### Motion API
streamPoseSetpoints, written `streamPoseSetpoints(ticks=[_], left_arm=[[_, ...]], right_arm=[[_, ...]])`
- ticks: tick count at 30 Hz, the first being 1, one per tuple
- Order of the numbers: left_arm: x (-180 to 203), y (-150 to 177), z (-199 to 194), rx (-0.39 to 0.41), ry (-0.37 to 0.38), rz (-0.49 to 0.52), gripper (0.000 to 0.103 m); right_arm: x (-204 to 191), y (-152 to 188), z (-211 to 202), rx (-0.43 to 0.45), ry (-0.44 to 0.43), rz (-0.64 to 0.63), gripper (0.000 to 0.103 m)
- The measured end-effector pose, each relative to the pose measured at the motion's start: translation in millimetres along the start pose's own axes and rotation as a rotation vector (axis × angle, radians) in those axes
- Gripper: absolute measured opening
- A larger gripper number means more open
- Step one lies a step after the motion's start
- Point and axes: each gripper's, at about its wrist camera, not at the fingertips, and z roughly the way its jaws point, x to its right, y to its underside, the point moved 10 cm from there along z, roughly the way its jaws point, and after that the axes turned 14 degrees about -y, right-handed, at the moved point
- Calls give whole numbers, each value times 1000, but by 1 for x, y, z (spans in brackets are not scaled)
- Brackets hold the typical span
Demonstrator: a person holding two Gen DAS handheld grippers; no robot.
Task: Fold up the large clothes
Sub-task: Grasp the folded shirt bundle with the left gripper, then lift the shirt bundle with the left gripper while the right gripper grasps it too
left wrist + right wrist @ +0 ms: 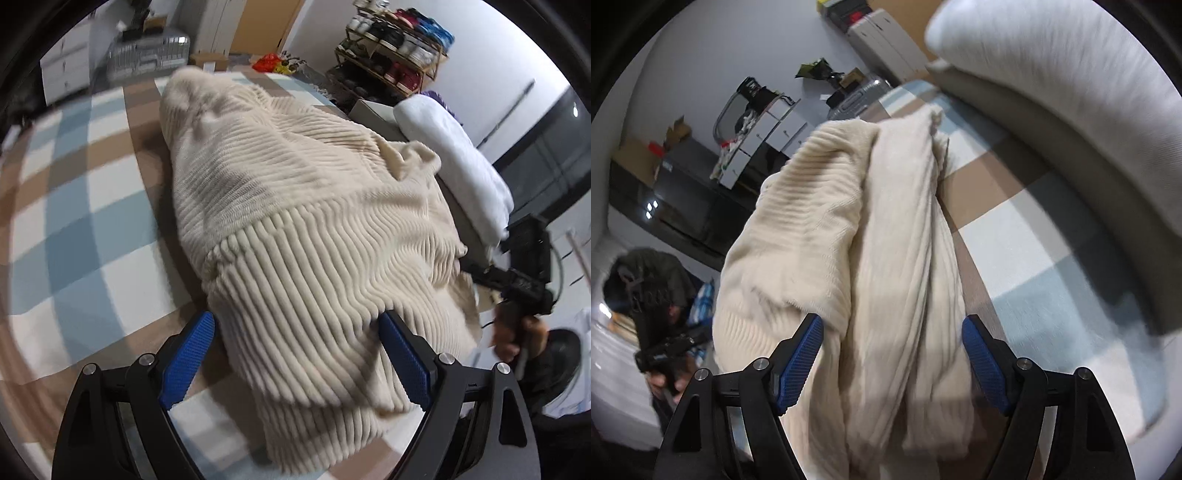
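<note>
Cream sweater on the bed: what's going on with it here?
A person is folding a cream ribbed sweater on a checked bedspread, working with a handheld gripper in each hand. The sweater lies bunched, partly folded over itself. The left gripper straddles its ribbed hem with jaws wide and pads apart from the cloth. The right gripper also has sweater between open jaws, gripping nothing. A rolled white duvet lies alongside.
</note>
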Motion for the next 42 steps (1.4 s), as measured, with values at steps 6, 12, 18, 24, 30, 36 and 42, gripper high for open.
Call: streamPoseSetpoints(ticks=[6,12,18,24,30,36,42], left_arm=[[3,-9,19,-38,80,-56,99],[3,-11,34,-105,205,-136,102],[10,-15,24,-27,191,-120,87],[22,-19,-1,77,132,-48,67],[24,-10,-24,157,109,1,64],[35,-7,-67,277,112,55,63],[67,-32,-94,378,146,99,63]], right_arm=[[0,-12,22,-55,-10,-41,85],[-3,-15,26,-85,-44,-92,86],[-10,-13,39,-87,-59,-98,49],[-36,-14,28,-38,-23,-214,33],[-71,-15,10,33,-27,-311,29],[-100,-10,-18,96,-35,-394,28],[-128,-28,-67,196,-17,-474,28]])
